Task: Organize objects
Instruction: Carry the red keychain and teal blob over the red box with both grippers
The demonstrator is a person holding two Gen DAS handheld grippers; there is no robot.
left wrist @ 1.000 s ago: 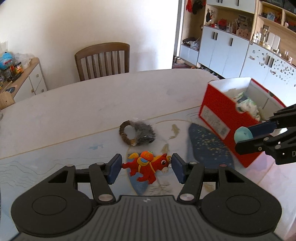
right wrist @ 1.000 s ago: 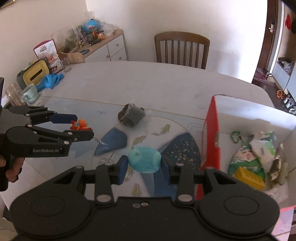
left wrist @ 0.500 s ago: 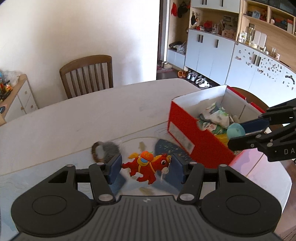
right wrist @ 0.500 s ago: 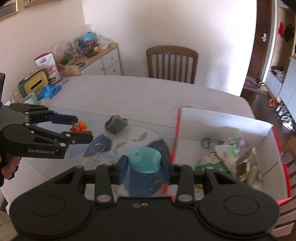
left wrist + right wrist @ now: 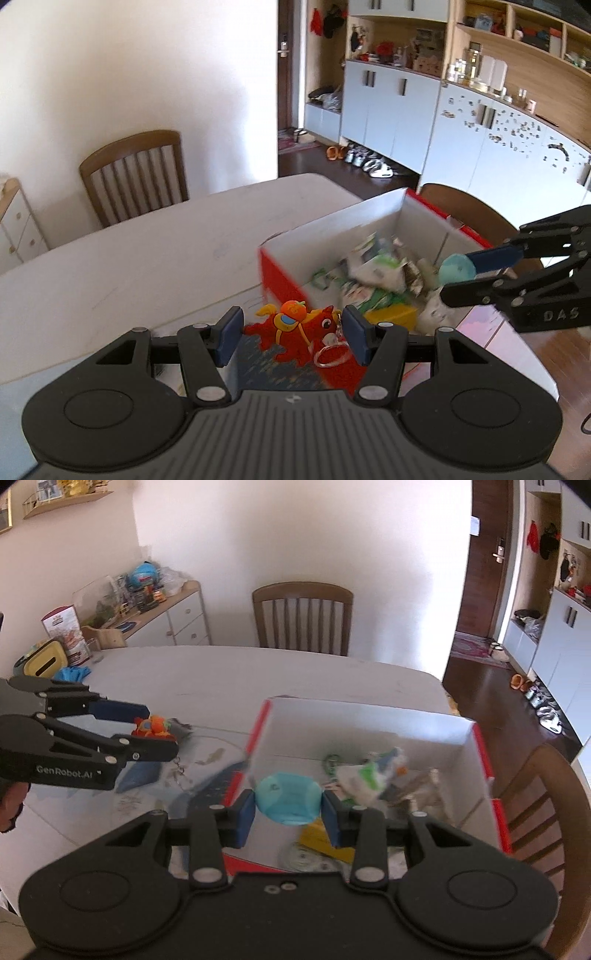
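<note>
My left gripper (image 5: 291,334) is shut on a red and orange horse keychain (image 5: 295,328) and holds it in the air at the near left corner of the red box (image 5: 280,273). In the right wrist view the left gripper (image 5: 162,734) is left of the box with the horse keychain (image 5: 153,726). My right gripper (image 5: 288,812) is shut on a light blue rounded object (image 5: 288,797) and holds it above the box's (image 5: 369,716) near left part. In the left wrist view the right gripper (image 5: 458,275) holds the blue object (image 5: 456,269) over the box.
The box holds several items: white and green packets (image 5: 373,775), a yellow block (image 5: 325,840). A grey furry object (image 5: 183,729) lies on the white table (image 5: 221,679). A wooden chair (image 5: 303,616) stands behind the table, another chair (image 5: 543,805) at the right. A sideboard (image 5: 147,620) with clutter is at the far left.
Both grippers have moved right toward the box with their objects. The right gripper is now over the box's inside; the left is at its near corner.
</note>
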